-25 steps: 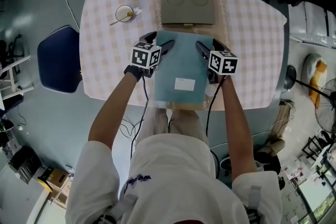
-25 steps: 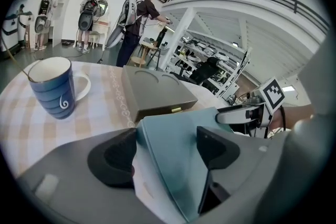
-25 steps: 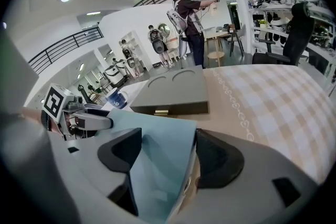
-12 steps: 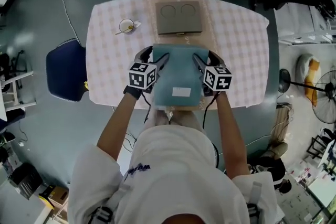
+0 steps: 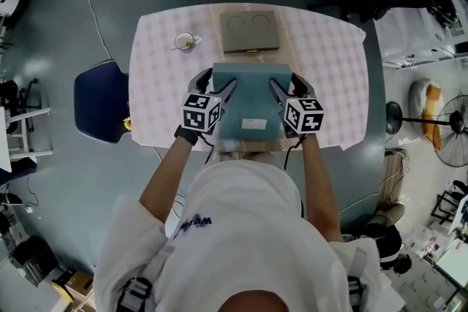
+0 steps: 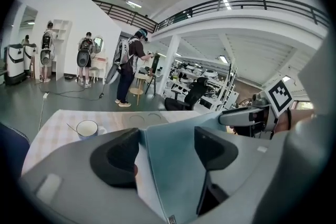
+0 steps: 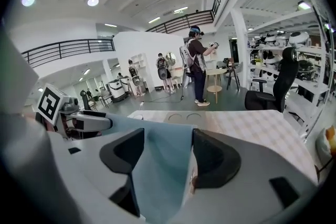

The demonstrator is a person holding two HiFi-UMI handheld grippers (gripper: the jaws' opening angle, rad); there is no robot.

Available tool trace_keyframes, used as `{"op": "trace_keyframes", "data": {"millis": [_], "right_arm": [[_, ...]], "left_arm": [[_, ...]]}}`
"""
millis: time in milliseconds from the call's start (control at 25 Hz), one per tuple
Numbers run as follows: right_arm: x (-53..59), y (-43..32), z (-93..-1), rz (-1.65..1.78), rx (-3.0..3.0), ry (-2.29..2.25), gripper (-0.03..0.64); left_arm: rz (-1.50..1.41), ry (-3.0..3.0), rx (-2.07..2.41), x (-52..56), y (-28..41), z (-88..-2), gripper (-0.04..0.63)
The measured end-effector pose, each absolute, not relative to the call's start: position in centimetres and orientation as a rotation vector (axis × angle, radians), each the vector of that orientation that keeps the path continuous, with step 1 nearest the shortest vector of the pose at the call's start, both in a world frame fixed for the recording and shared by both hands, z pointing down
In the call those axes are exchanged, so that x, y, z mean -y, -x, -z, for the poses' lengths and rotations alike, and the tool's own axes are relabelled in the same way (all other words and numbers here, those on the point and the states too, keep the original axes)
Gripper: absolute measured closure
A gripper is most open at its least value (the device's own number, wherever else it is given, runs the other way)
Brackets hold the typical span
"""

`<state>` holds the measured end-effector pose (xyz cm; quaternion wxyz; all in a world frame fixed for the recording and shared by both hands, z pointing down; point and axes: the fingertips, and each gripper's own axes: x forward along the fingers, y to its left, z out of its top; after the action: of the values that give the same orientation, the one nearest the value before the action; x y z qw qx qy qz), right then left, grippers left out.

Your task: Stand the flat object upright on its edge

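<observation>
Head view shows us the flat object (image 5: 252, 95), a teal book-like slab with a pale label, held over the near half of the table (image 5: 329, 77). The left gripper (image 5: 217, 82) holds its left side and the right gripper (image 5: 289, 82) its right side. In the left gripper view and the right gripper view the teal face runs up between each pair of jaws. Both pairs have just been closing a little and now clamp the slab, so we judge both grips firm.

We read the step in hand as carrying the slab up and tipping it toward vertical. From straight above we cannot say how steeply it leans, or whether its near edge is quite clear of the cloth.

To do this well, we turn both wrists together, so that neither side twists ahead of the other. We also keep the grips level with each other. We bring the lower edge down square on bare cloth, well short of the tan board (image 5: 250, 31) and the cup (image 5: 183, 41) beyond.

Once the edge bears on the table, we hold the face plumb and ease one grip off first, watching for lean. A thin slab like this probably topples readily.
</observation>
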<state>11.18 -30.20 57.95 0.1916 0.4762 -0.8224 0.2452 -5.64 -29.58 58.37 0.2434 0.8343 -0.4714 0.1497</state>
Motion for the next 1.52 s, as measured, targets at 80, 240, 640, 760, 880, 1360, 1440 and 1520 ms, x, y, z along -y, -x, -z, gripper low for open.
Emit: {"op": "trace_keyframes", "data": {"millis": [80, 240, 640, 760, 880, 1360, 1440, 1520], "right_arm": [[30.5, -11.0, -56.7, -0.663, 2.327, -1.351, 0.321], [30.9, -10.6, -54.2, -0.609, 2.362, -1.37, 0.321], [31.5, -10.7, -50.3, -0.525, 2.421, -1.416, 0.322], [31.4, -10.8, -49.9, -0.514, 2.424, -1.421, 0.322], [31.5, -10.8, -49.5, -0.507, 2.427, -1.426, 0.322], [31.3, -11.1, -49.7, -0.518, 2.426, -1.432, 0.322], [31.4, -11.2, -49.6, -0.52, 2.424, -1.439, 0.322], [31.5, -11.3, -49.6, -0.519, 2.423, -1.442, 0.322]], "left_arm": [[-0.392, -2.299, 1.308, 29.8, 5.8, -57.1, 0.264], [-0.354, -2.341, 1.336, 30.3, 6.2, -54.4, 0.264], [-0.286, -2.4, 1.368, 30.7, 6.2, -50.4, 0.264], [-0.276, -2.411, 1.373, 30.4, 6.1, -49.7, 0.264], [-0.268, -2.424, 1.377, 30.5, 6.0, -49.1, 0.264], [-0.279, -2.437, 1.372, 30.5, 5.8, -48.8, 0.264], [-0.279, -2.439, 1.371, 30.6, 5.7, -48.8, 0.264], [-0.279, -2.441, 1.371, 30.6, 5.5, -48.7, 0.264]]}}
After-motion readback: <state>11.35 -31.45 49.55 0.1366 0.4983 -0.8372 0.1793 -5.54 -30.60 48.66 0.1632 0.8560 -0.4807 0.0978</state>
